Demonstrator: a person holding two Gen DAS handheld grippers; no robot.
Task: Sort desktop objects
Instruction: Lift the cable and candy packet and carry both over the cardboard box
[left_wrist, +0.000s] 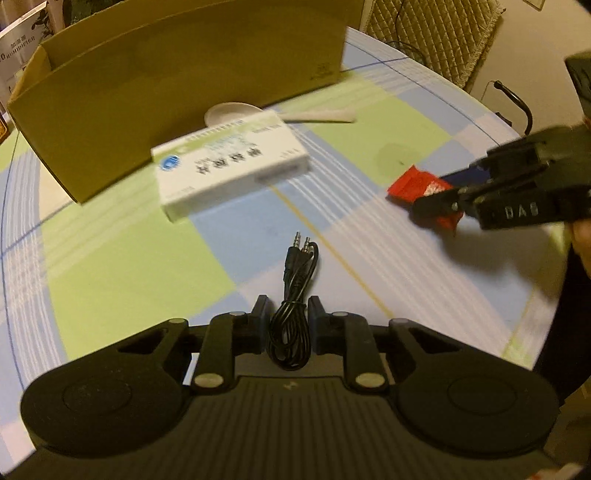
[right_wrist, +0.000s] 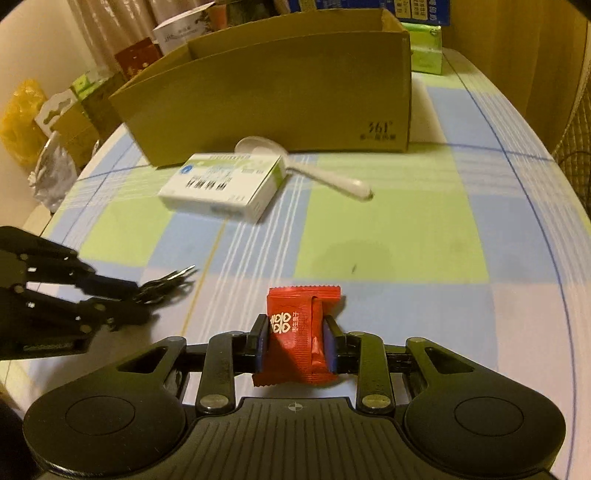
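**Both grippers loaded, box ahead**

The left gripper (left_wrist: 286, 317) has its jaws nearly closed on a coiled black audio cable (left_wrist: 293, 306), whose two plugs stick out past the pads toward the far side. The right gripper (right_wrist: 295, 341) has its jaws drawn in against a red snack packet (right_wrist: 301, 332), pinching it across the middle. Both things sit low, at or just above the checked tabletop (right_wrist: 406, 240); whether they have lifted clear cannot be told.

Farther off lies a white medicine box (right_wrist: 225, 186), with a white spoon (right_wrist: 295, 166) touching its far right corner, both just in front of the open cardboard box (right_wrist: 273, 96).

The step in hand looks like the pickup of two items at once. Next, each load probably needs raising above the cardboard wall and carrying over it before release; the loose cable could snag on the rim.
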